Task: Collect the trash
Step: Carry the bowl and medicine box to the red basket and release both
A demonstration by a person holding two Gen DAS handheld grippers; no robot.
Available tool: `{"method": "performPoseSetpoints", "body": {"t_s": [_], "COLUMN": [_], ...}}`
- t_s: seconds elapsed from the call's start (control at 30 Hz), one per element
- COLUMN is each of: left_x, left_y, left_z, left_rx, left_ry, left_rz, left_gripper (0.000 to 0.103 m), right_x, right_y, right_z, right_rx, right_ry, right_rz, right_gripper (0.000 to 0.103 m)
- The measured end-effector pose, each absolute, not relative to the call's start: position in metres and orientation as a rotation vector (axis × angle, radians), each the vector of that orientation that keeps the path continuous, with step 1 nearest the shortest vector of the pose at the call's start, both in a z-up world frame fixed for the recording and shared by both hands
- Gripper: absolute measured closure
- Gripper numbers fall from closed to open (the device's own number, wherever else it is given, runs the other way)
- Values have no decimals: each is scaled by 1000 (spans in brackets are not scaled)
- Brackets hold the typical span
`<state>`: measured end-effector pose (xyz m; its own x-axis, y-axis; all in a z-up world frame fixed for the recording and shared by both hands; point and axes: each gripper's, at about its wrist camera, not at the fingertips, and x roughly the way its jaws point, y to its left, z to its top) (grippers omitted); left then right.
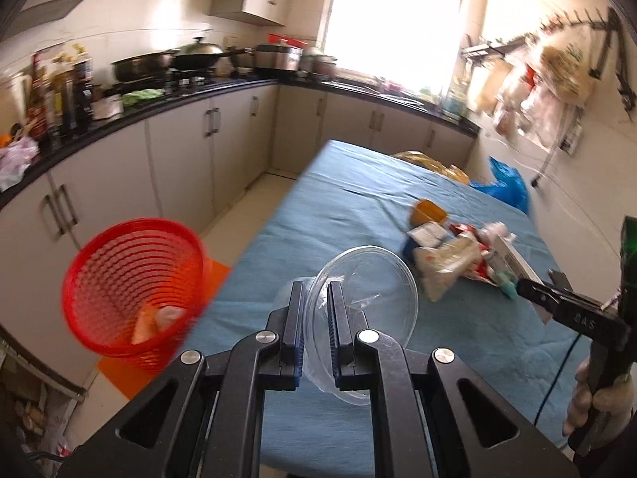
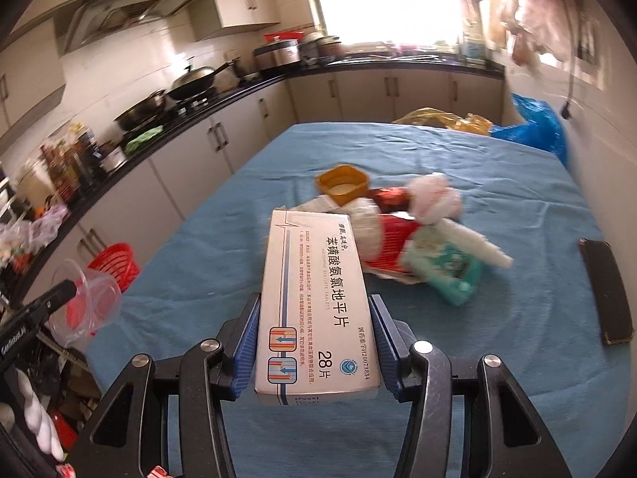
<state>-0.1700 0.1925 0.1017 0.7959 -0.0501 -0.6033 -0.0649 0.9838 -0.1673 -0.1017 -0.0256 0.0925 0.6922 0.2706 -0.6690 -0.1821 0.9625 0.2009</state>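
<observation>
My left gripper (image 1: 315, 290) is shut on the rim of a clear plastic cup (image 1: 370, 310), held over the table's left edge, to the right of the red mesh bin (image 1: 131, 286) on the floor. The bin holds a few scraps. My right gripper (image 2: 314, 310) is shut on a white medicine box (image 2: 314, 310), lifted above the blue-covered table (image 2: 199, 263). A trash pile (image 2: 414, 231) lies mid-table: a yellow cap, red wrapper, crumpled tissue, a green packet. The right gripper with the box also shows in the left wrist view (image 1: 529, 279), and the left gripper with the cup in the right wrist view (image 2: 85, 302).
A dark phone (image 2: 605, 290) lies near the table's right edge. Blue (image 2: 533, 127) and yellow (image 2: 442, 117) plastic bags sit at the far end. A kitchen counter with pans and bottles (image 1: 79, 91) runs along the left. An orange mat (image 1: 215, 275) lies under the bin.
</observation>
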Motion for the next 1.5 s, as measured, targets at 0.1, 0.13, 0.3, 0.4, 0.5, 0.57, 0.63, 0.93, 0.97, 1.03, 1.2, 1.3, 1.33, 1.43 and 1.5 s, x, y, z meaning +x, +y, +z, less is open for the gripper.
{"method": "performPoseSetpoints", "body": {"t_s": [0.1, 0.13, 0.3, 0.4, 0.5, 0.57, 0.63, 0.93, 0.97, 1.03, 1.2, 1.3, 1.33, 1.43, 1.5], "left_x": [-175, -176, -176, -167, -156, -149, -144, -129, -129, -132, -140, -146, -148, -156, -161], "left_y": [223, 232, 287, 317, 343, 357, 367, 402, 404, 407, 408, 405, 405, 396, 391], "left_z": [100, 99, 95, 90, 84, 80, 75, 62, 61, 60, 60, 62, 63, 67, 68], "left_rx": [-207, -214, -238, -245, -275, -286, -298, -332, -335, -345, -345, -347, -345, -315, -294], "left_ry": [645, 642, 639, 644, 652, 655, 660, 662, 661, 659, 644, 641, 638, 625, 618], "left_rz": [64, 84, 182, 232, 253, 267, 276, 314, 317, 319, 333, 341, 345, 378, 396], "left_gripper": [93, 93, 93, 93, 93, 93, 93, 92, 91, 65, 50, 48, 47, 42, 39], "right_x": [-100, -99, -89, -79, -68, -61, -54, -24, -21, -18, -21, -25, -28, -34, -38], "right_y": [0, 8, 62, 99, 137, 162, 184, 273, 279, 288, 291, 281, 275, 260, 248], "right_z": [94, 95, 93, 90, 86, 84, 79, 60, 58, 54, 48, 50, 51, 52, 53], "right_rx": [102, 96, 50, 33, 32, 31, 39, 113, 129, 150, 150, 142, 135, 117, 105], "right_ry": [771, 773, 790, 807, 826, 830, 837, 899, 906, 917, 931, 925, 920, 907, 900], "right_rz": [298, 311, 395, 458, 528, 566, 606, 765, 781, 797, 791, 768, 753, 715, 687], "right_gripper": [47, 47, 47, 47, 47, 47, 47, 46, 45, 41, 38, 37, 36, 33, 33]}}
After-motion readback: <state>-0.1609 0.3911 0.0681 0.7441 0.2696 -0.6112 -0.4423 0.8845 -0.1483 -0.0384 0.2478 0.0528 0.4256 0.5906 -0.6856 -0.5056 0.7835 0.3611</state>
